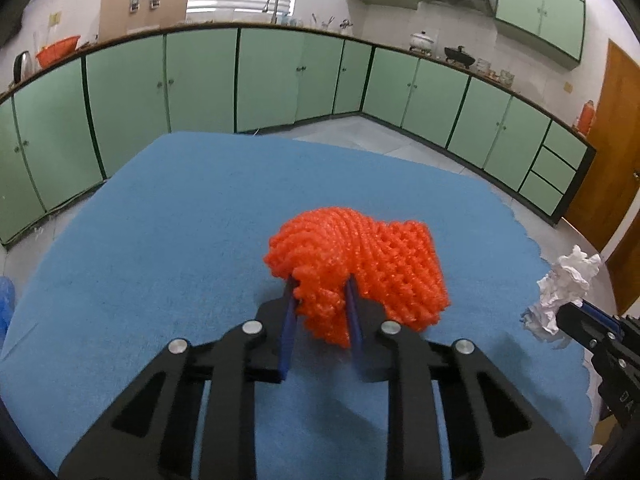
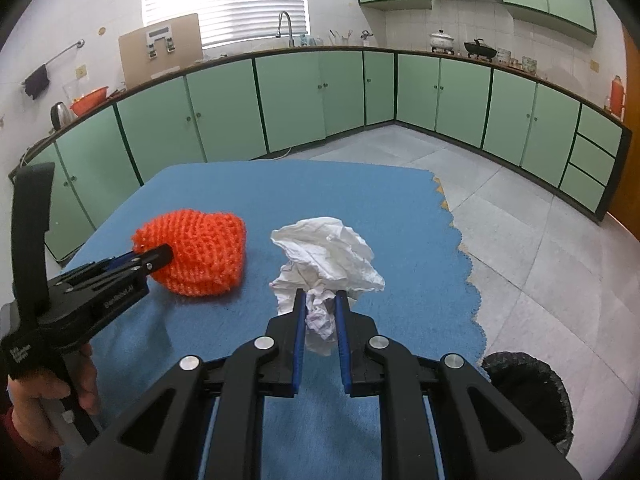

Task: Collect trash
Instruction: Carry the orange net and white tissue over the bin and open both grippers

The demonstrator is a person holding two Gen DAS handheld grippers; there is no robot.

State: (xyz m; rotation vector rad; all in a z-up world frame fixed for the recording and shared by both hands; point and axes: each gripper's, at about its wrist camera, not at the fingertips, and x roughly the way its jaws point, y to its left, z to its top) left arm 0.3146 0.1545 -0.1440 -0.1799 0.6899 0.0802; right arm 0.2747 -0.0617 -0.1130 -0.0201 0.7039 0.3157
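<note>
The bench (image 2: 360,200) is covered by a blue, felt-like cloth (image 1: 160,220) with a scalloped edge along its right side, where a strip of the tan surface beneath shows. On the cloth lies an orange foam net sleeve (image 1: 360,264), bunched into a rounded lump, left of centre in the right wrist view. Just beside it, to its right, is a crumpled wad of white paper (image 2: 328,264); whether it rests on the cloth cannot be told.
</note>
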